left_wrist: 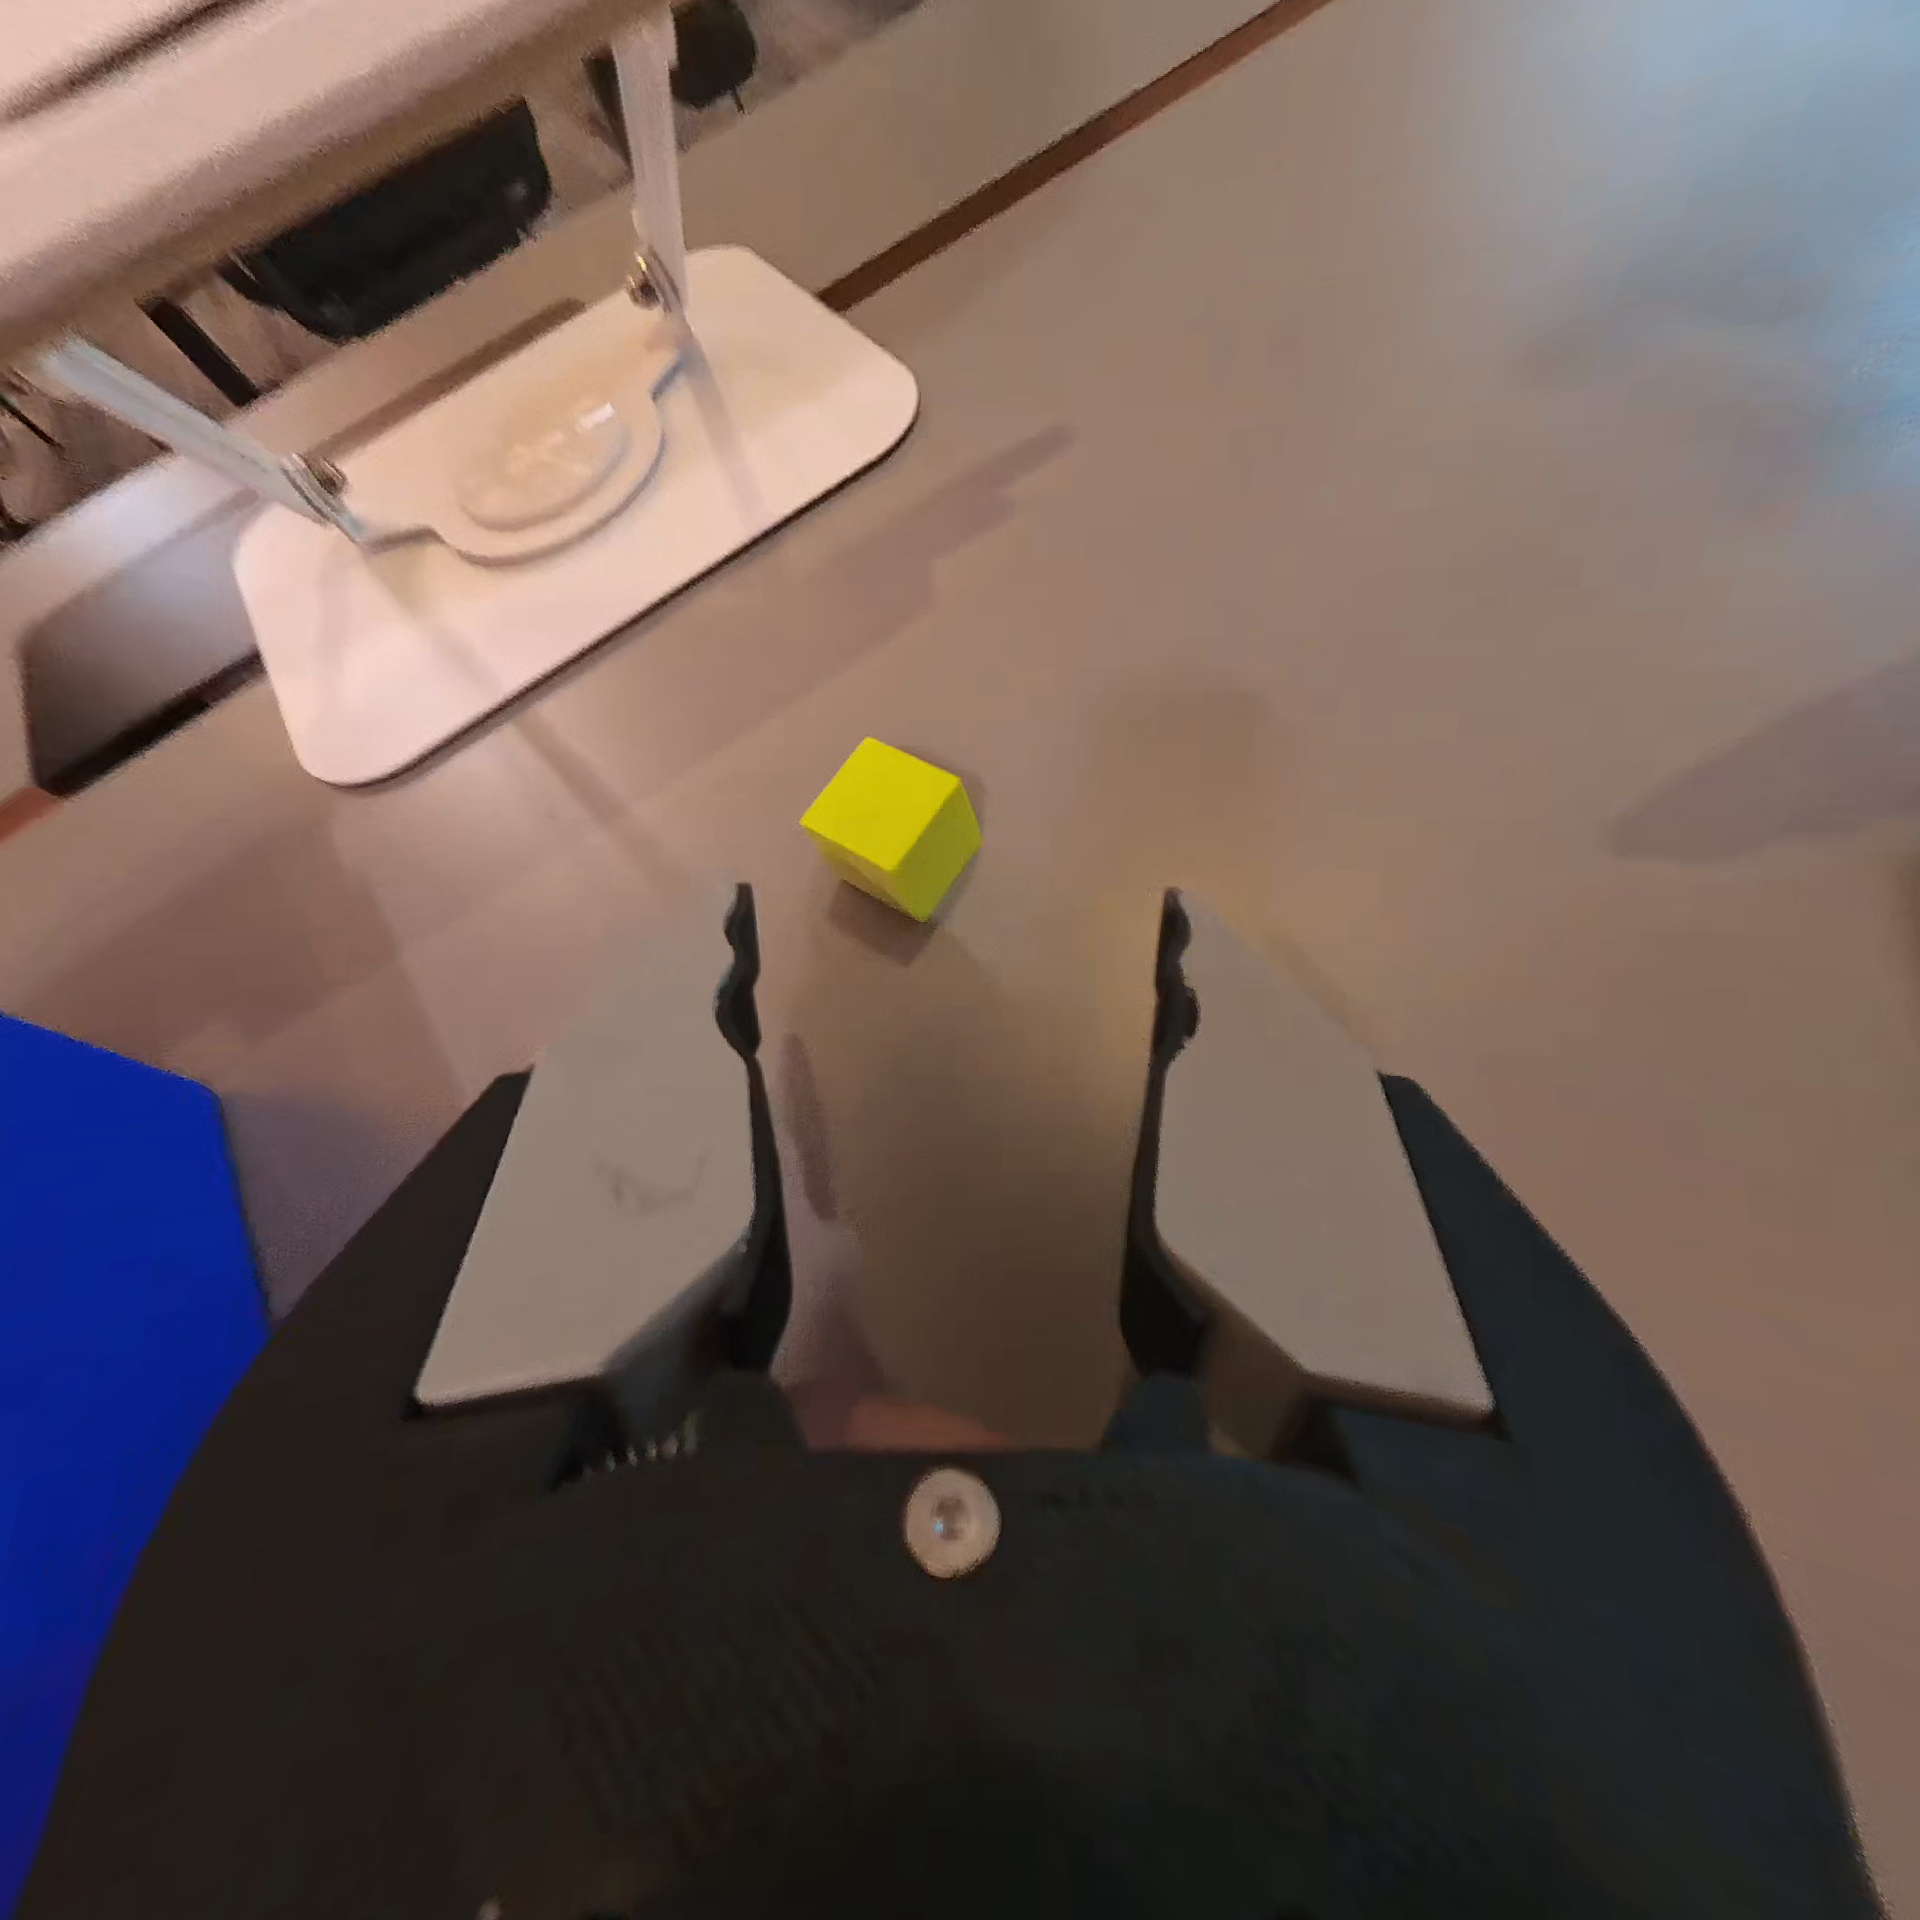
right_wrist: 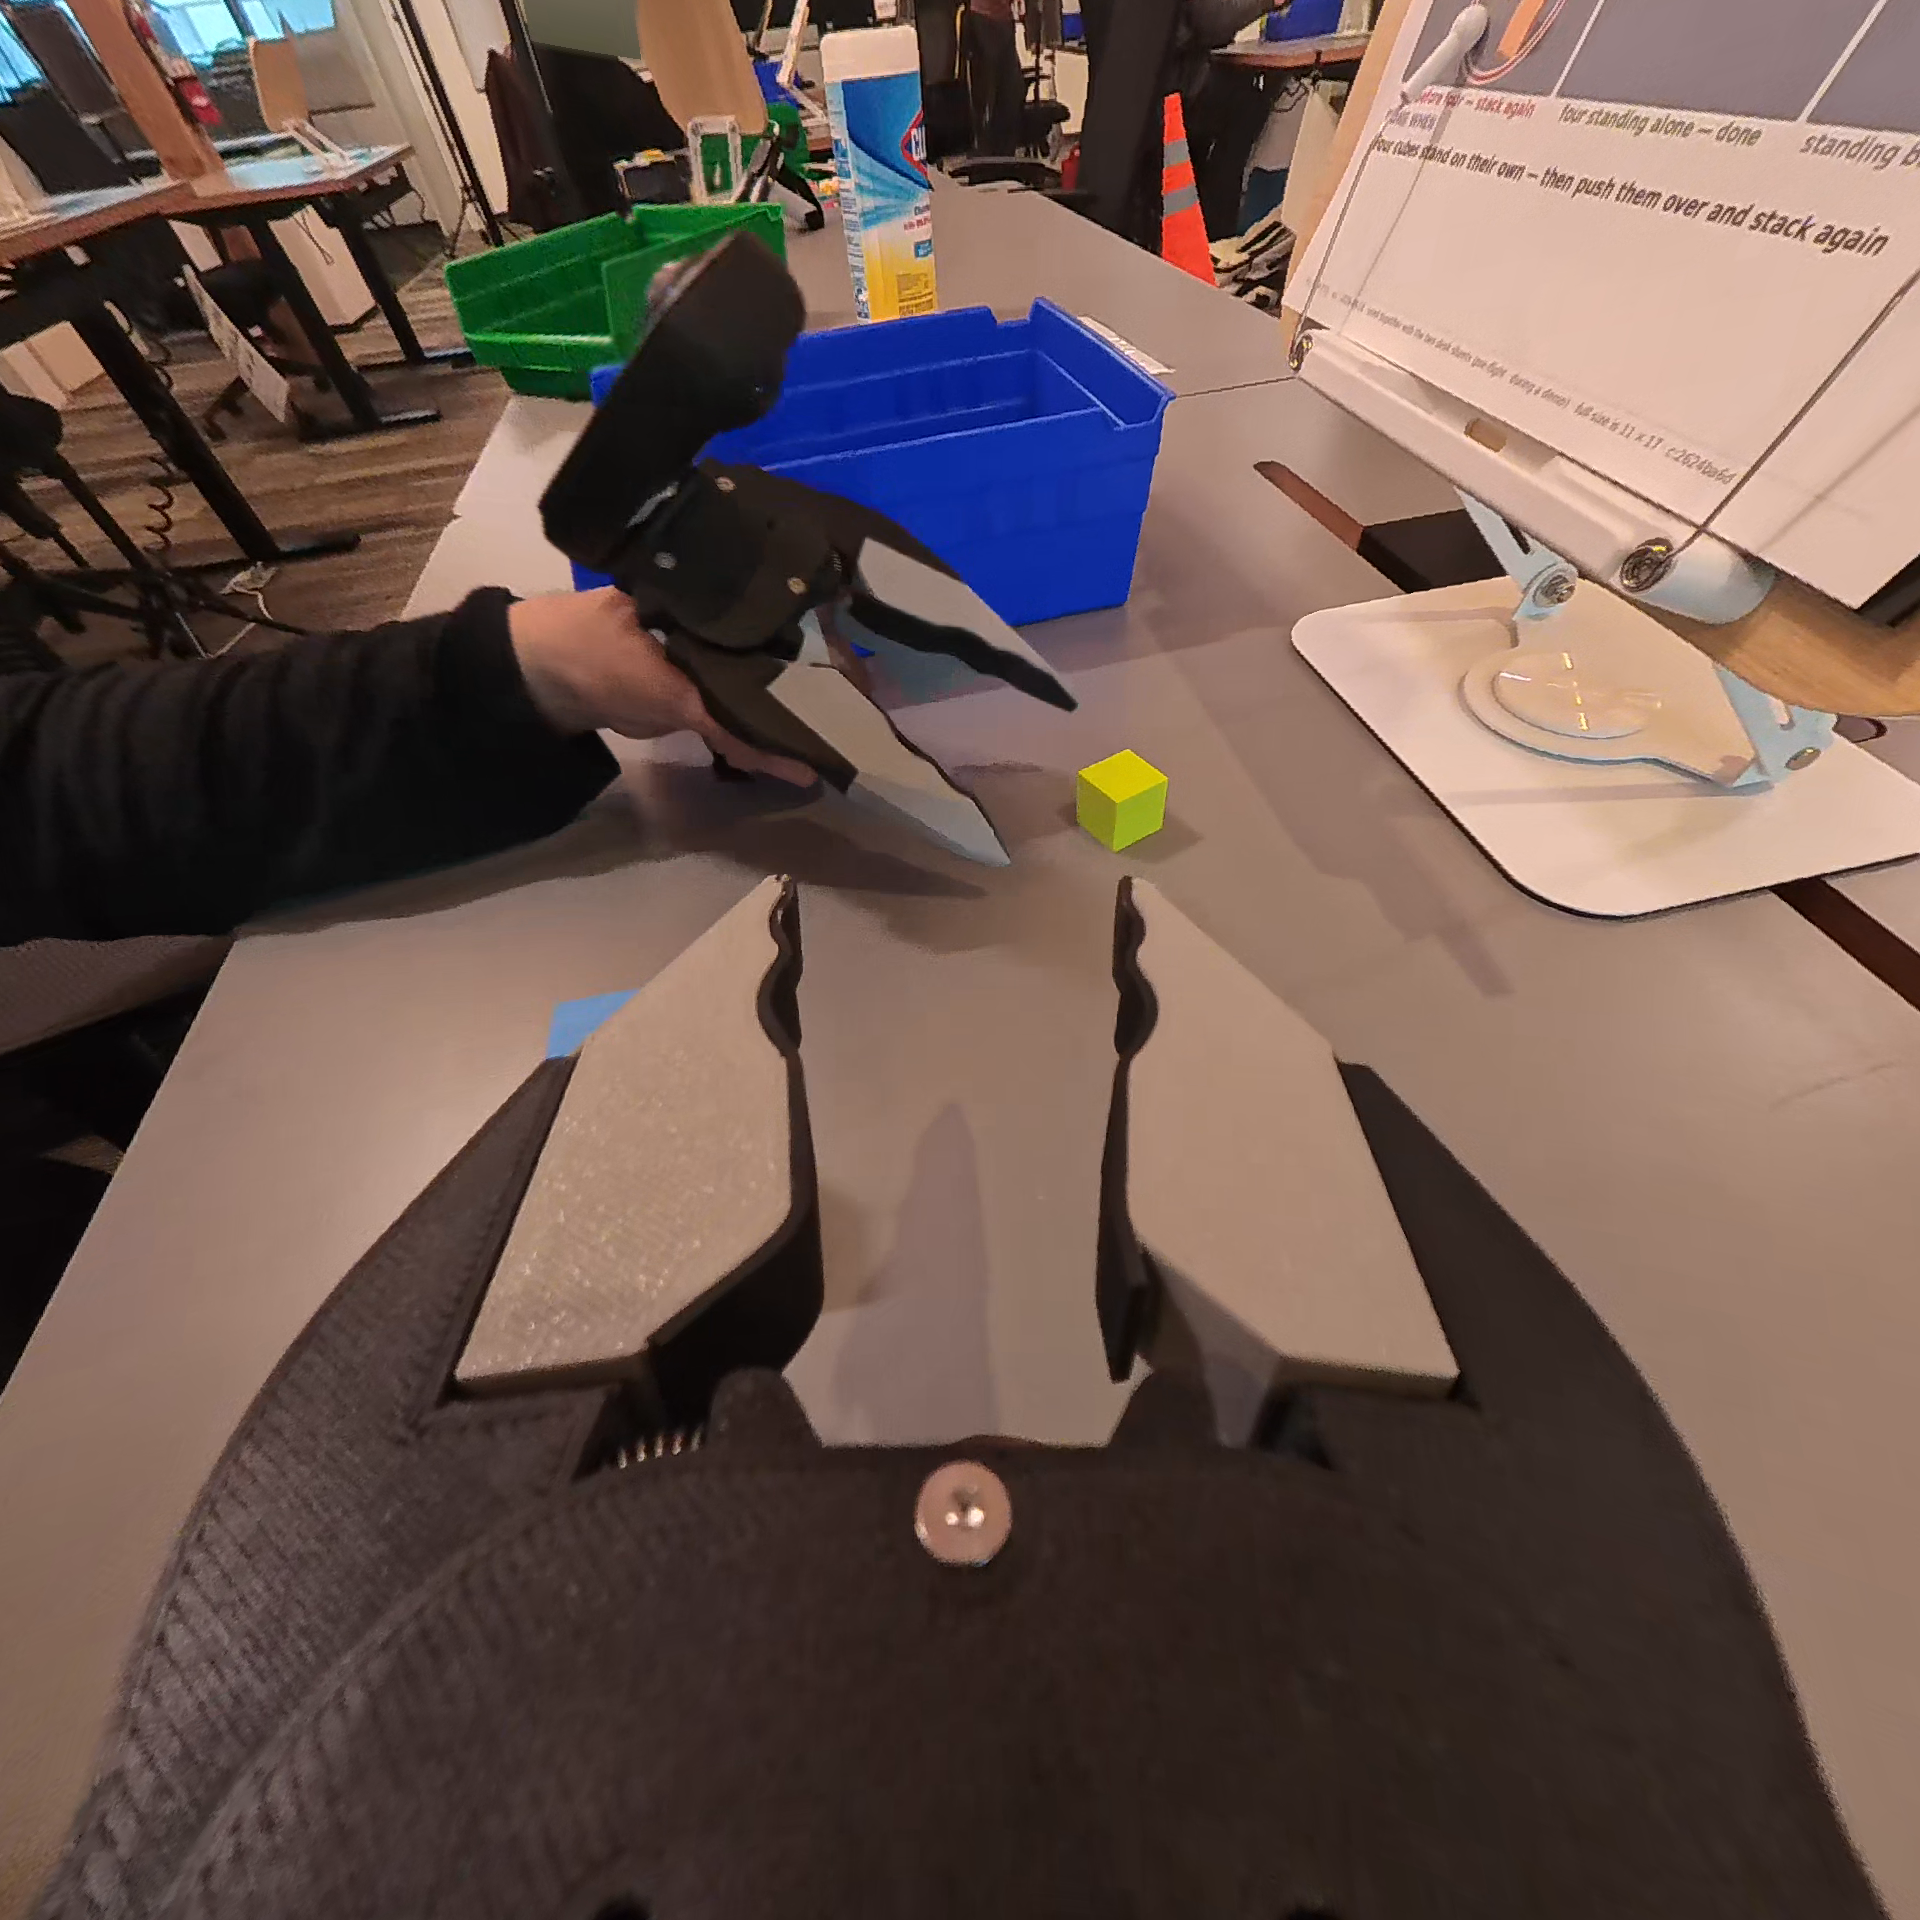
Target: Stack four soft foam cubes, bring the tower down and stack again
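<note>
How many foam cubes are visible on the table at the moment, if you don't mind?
1: a yellow cube on the grey table, just ahead of the open left gripper. Others may sit hidden in the blue bin.

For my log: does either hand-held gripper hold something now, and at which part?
Nothing is held. The left hand-held gripper and the right hand-held gripper are both open and empty; the yellow foam cube sits alone on the table.

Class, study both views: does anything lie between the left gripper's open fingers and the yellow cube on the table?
Nothing visible does. The left gripper is open, and only bare grey table separates it from the yellow cube, which stands alone and untouched.
</note>
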A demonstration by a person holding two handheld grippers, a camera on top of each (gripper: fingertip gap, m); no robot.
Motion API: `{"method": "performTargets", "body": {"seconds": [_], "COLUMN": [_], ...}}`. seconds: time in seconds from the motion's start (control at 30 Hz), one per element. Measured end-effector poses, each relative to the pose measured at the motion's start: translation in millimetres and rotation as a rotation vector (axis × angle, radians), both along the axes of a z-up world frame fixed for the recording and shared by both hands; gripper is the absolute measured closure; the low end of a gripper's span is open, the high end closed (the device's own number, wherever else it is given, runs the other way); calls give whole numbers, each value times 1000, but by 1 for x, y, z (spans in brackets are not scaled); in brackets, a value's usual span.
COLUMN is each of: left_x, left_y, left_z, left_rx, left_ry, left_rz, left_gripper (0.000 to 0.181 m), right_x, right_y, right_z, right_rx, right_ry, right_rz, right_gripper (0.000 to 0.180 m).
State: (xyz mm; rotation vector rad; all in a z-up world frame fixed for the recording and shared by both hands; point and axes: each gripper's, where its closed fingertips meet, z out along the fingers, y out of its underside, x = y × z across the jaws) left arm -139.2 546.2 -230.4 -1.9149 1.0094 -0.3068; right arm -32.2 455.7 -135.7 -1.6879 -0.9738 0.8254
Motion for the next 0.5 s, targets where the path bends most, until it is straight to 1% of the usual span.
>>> {"method": "performTargets", "body": {"seconds": [0.17,0.23,0.3,0.4,0.5], "left_x": [15,20,16,11,10], "left_y": [0,4,15,22,29], "left_z": [-19,-26,-23,-17,-16], "left_rx": [-175,-250,-248,-268,-290], "left_ry": [8,9,-23,-97,-124], "left_rz": [-87,-102,-57,-36,-41], "left_gripper": [105,100,99,97,101], "right_x": [-2,-3,-3,-2,-1], "right_y": [-1,-1,-1,-2,-2], "right_z": [-1,-2,-4,-5,-4], "right_rx": [-8,-13,-11,-11,-12], "right_ry": [9,10,4,-6,5], "right_rz": [7,11,11,16,21], "right_gripper": [121,121,121,121,122]}}
